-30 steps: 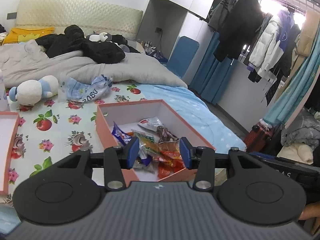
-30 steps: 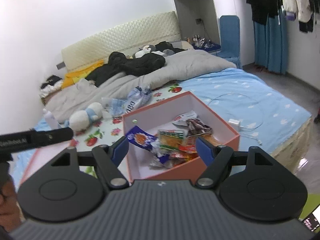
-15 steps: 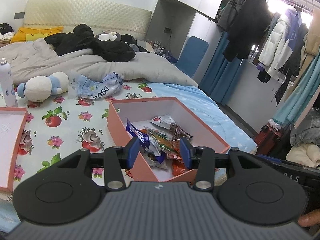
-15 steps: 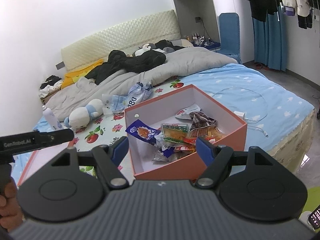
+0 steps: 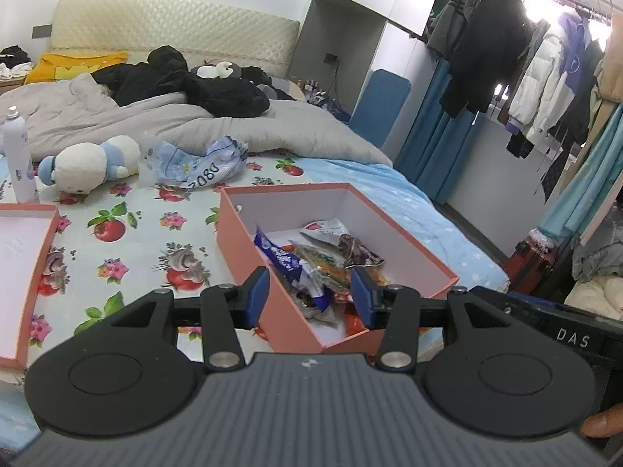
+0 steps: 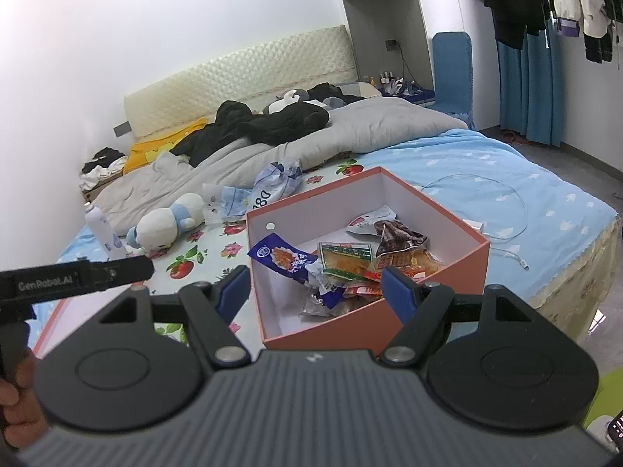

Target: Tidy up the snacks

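A pink open box (image 5: pixel 296 202) sits on the flowered bed sheet with several snack packets heaped in its near half. Among them are a blue packet (image 5: pixel 278 255), an orange one (image 6: pixel 344 258) and a brown one (image 6: pixel 397 235). My left gripper (image 5: pixel 310 299) hovers over the box's near corner. Its jaws are opening, and nothing is gripped between the blue pads. My right gripper (image 6: pixel 315 290) stands open before the same box (image 6: pixel 323 202), its pads wide apart and bare. The left gripper's black body (image 6: pixel 78 276) shows at the left of the right wrist view.
The box's pink lid (image 5: pixel 23 257) lies at the left. Behind are a plush toy (image 5: pixel 89 163), a white spray bottle (image 5: pixel 17 159), a crumpled blue-white bag (image 5: pixel 202 161) and a grey quilt. A white charger cable (image 6: pixel 486 202) lies right of the box. The bed edge is close on the right.
Both grippers have sunk a little towards the box, which now looks larger and sits higher in each view. The left jaws stand slightly wider.
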Demonstrator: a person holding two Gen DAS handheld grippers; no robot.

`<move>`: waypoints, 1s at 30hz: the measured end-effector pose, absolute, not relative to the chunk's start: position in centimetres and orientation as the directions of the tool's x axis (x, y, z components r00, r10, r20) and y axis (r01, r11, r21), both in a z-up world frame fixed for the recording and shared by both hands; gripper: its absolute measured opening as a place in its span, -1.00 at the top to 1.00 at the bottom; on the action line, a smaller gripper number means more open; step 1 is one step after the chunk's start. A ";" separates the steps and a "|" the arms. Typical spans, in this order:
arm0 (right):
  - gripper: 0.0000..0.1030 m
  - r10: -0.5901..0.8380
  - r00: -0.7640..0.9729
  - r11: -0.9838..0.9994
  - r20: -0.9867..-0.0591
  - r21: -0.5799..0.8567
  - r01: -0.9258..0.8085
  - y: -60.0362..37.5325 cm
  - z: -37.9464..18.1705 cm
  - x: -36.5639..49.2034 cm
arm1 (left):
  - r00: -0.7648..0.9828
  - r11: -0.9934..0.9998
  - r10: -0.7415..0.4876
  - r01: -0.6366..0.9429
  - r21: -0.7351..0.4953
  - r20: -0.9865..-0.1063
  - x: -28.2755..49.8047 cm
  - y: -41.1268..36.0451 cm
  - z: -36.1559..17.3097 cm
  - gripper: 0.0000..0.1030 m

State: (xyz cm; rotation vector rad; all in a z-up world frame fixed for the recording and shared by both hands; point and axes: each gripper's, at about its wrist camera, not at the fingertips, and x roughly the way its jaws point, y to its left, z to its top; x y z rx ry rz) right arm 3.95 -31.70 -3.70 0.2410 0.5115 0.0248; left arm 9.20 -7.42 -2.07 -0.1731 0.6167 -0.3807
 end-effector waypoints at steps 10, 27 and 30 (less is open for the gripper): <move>-0.47 0.071 0.873 0.978 -0.482 0.207 0.036 -31.4 -3.9 3.7 | 0.753 0.916 -0.398 0.295 -0.272 -0.524 8.7 -6.6 -2.5 -0.08; -0.47 0.056 0.872 0.973 -0.486 0.223 0.061 -31.7 -4.7 3.9 | 0.752 0.918 -0.396 0.307 -0.252 -0.527 8.5 -7.4 -1.9 -0.48; -0.47 0.059 0.869 0.973 -0.491 0.223 0.060 -31.8 -4.8 4.1 | 0.767 0.926 -0.376 0.299 -0.229 -0.520 8.8 -7.5 -1.7 -0.94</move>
